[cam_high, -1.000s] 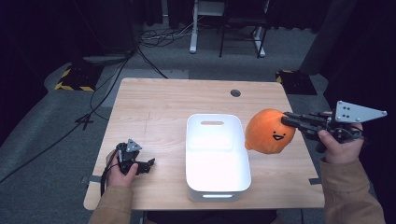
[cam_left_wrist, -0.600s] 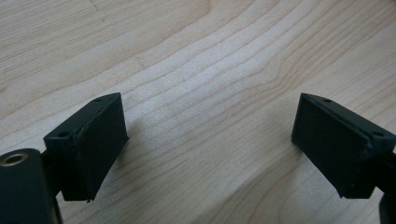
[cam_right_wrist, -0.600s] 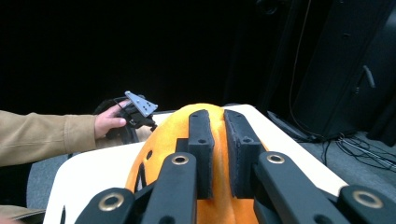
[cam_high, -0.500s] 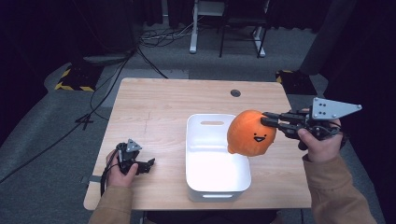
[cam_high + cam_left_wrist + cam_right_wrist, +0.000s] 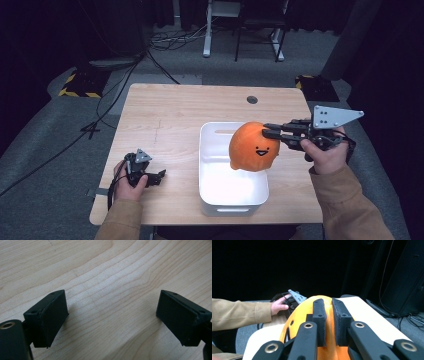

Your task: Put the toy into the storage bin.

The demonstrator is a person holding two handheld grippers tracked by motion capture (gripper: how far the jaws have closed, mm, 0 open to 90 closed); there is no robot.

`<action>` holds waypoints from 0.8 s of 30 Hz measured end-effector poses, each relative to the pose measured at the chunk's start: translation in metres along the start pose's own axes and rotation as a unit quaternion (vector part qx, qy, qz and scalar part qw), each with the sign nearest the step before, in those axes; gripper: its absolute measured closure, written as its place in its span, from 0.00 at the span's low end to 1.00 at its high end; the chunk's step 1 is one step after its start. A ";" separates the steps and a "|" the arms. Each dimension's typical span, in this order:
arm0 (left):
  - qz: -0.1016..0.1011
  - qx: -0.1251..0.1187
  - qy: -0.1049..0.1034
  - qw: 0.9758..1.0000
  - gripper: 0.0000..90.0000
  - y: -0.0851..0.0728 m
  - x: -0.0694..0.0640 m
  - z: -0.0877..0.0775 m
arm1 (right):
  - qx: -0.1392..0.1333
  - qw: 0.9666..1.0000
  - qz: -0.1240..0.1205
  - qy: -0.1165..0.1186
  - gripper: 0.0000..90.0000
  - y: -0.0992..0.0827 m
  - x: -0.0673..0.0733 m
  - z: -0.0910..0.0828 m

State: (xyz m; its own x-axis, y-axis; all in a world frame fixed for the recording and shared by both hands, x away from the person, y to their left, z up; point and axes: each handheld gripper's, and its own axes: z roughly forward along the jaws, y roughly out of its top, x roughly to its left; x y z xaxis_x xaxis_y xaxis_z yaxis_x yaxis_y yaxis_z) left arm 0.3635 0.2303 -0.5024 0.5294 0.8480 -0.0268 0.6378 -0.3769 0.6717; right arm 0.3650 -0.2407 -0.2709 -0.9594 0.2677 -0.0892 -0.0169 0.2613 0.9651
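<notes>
Matt wooden table (image 5: 190, 110) — plush orange toy (image 5: 252, 146)

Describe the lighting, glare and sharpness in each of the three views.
High view: table evenly lit, surroundings dark; the white bin glares on its floor, washing out detail. Left gripper view: soft, even light on wood grain, the fingers slightly soft at close range. Right gripper view: black background, orange plush toy brightly lit, near jaw arms slightly blurred.

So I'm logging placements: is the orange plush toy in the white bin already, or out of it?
Out. The orange plush toy hangs above the white bin, pinched by the right gripper; bare bin floor shows beneath it.
</notes>
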 end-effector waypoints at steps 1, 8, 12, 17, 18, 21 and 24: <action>0.001 0.000 0.001 1.000 0.12 0.000 0.000 0.000 | 0.001 1.000 0.000 0.002 0.91 0.000 0.000 0.002; 0.000 0.000 0.000 1.000 0.12 0.000 0.000 0.000 | 0.009 1.000 0.000 0.019 0.91 -0.002 0.007 0.020; 0.000 0.000 0.000 1.000 0.12 0.000 0.000 0.000 | 0.012 1.000 0.003 0.028 0.91 -0.006 0.012 0.029; 0.000 0.000 0.000 1.000 0.12 0.000 0.000 0.000 | 0.020 0.999 0.007 0.036 0.91 -0.012 0.017 0.042; 0.000 0.000 0.000 1.000 0.12 0.000 0.000 0.000 | 0.022 0.999 0.008 0.038 0.91 -0.014 0.018 0.045; 0.000 0.000 0.000 1.000 0.12 0.000 0.000 0.000 | 0.026 0.998 0.012 0.048 0.91 -0.019 0.022 0.052; 0.000 0.000 0.000 1.000 0.12 0.000 0.000 0.000 | 0.031 0.998 0.016 0.055 0.91 -0.024 0.025 0.058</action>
State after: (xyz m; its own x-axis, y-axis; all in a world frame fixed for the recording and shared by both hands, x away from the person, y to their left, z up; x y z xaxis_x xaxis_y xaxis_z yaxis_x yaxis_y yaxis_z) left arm 0.3635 0.2302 -0.5024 0.5293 0.8480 -0.0265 0.6378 -0.3771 0.6716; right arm 0.3574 -0.1865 -0.3104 -0.9842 0.1746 -0.0287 0.0276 0.3114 0.9499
